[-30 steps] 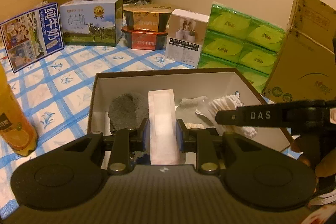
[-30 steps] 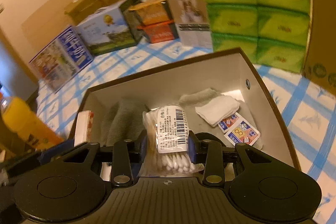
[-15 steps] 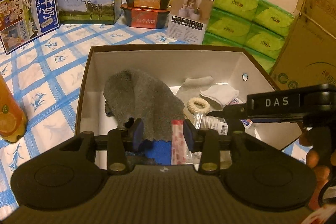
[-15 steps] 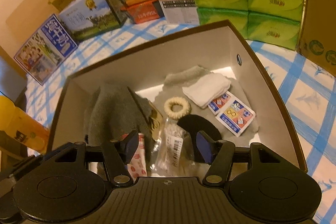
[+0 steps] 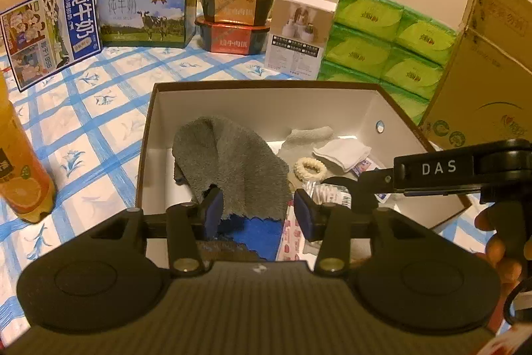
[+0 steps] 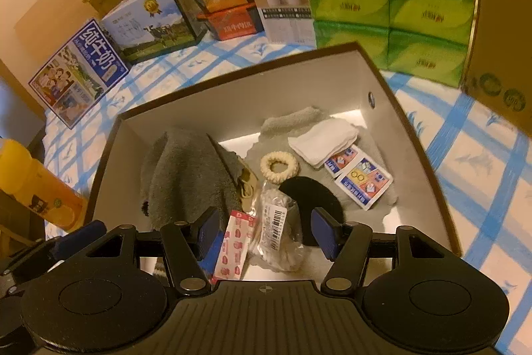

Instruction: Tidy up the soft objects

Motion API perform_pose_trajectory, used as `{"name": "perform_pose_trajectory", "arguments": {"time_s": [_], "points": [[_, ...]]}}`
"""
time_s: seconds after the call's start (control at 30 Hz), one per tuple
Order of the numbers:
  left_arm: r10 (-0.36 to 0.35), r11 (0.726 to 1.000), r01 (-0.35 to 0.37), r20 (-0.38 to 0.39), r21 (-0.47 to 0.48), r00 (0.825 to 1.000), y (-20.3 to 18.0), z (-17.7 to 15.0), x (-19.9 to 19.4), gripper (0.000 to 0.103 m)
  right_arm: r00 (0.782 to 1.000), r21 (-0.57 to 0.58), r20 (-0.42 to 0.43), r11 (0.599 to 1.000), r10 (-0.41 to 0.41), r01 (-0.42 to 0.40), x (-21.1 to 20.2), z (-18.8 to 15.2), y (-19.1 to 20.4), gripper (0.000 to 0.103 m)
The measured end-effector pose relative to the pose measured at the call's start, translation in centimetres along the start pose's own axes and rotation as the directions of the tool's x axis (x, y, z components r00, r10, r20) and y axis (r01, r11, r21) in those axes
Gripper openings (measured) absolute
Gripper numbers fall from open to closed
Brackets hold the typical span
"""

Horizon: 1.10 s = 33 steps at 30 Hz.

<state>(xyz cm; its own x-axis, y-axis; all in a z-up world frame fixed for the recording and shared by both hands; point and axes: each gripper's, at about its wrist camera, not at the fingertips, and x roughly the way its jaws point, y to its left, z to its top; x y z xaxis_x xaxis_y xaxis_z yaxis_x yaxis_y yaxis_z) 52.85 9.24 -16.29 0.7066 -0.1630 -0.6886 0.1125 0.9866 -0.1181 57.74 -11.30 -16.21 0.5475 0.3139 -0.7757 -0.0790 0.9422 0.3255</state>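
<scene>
An open brown box (image 5: 266,84) (image 6: 242,74) with white inner walls holds soft items. A grey towel (image 5: 232,162) (image 6: 189,175) lies at its left. A red-and-white packet (image 6: 234,247) (image 5: 292,238) and a bag of cotton swabs (image 6: 277,232) (image 5: 329,192) lie at the near side. A cream hair tie (image 6: 279,165), a folded white cloth (image 6: 322,140), a black pad (image 6: 309,192) and printed sachets (image 6: 360,178) lie further in. My left gripper (image 5: 256,212) is open and empty over the near edge. My right gripper (image 6: 266,228) is open and empty above the swab bag.
An orange juice bottle (image 5: 20,168) stands left of the box. Milk cartons (image 5: 146,12), food tubs (image 5: 232,19), a white box (image 5: 299,32), green tissue packs (image 5: 382,49) and a cardboard carton (image 5: 482,72) line the back and right. A blue checked cloth (image 5: 83,128) covers the surface.
Both grippers opened: the left let go of the red-and-white packet and the right let go of the swab bag. Both items now lie in the box.
</scene>
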Motion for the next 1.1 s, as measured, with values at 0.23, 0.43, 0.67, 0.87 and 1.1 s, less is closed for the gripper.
{"name": "perform_pose_trajectory", "arguments": {"time_s": [0.23,0.43,0.67,0.87,1.1], "points": [[0.009,1.000,-0.009,0.031,0.009,0.999,-0.7,-0.3,-3.6,0.064,0.997,-0.055,0.074,0.998,0.024,-0.020,-4.5,-1.0,1.0,0.061],[0.058,0.997,-0.062,0.087,0.039,0.995,-1.8,-1.5,-8.9,0.082,0.981,-0.128,0.166,0.989,0.095,-0.074,-10.5,-4.2,1.1,0.062],[0.108,0.992,-0.116,0.159,0.043,0.981,-4.0,-4.7,-16.9,0.087,0.960,-0.224,0.232,0.969,0.155,-0.103,-17.7,-10.7,0.8,0.065],[0.145,0.987,-0.155,0.211,0.031,0.967,-6.6,-8.4,-23.8,0.086,0.939,-0.252,0.286,0.960,0.192,-0.119,-23.4,-16.2,0.5,0.067],[0.174,0.985,-0.170,0.209,-0.037,0.962,-8.5,-13.4,-30.1,0.086,0.935,-0.248,0.301,0.962,0.185,-0.111,-28.7,-22.4,0.1,0.067]]}}
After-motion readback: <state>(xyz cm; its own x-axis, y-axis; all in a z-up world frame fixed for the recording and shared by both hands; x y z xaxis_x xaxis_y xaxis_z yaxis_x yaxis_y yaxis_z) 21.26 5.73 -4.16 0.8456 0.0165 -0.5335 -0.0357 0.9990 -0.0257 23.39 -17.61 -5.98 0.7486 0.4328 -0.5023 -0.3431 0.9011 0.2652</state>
